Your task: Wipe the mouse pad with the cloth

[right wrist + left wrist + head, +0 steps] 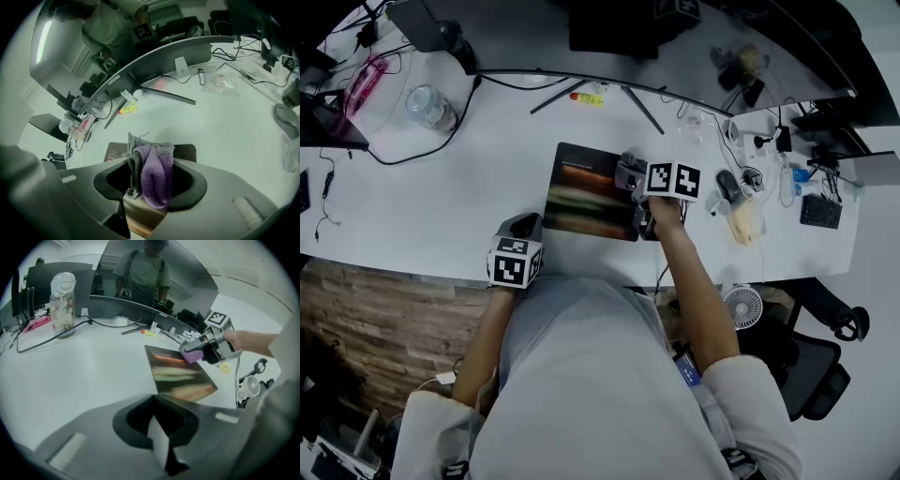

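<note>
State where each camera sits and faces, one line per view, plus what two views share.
Head view: on the person's head, facing steeply down at the desk and mouse pad; torso, both arms, left gripper and right gripper show.
Left gripper view: on the left gripper, facing across the desk at the mouse pad, the right gripper and its hand.
Right gripper view: on the right gripper, facing the curved monitor past the cloth clamped in its jaws.
Shared: both gripper views show the mouse pad and cloth.
</note>
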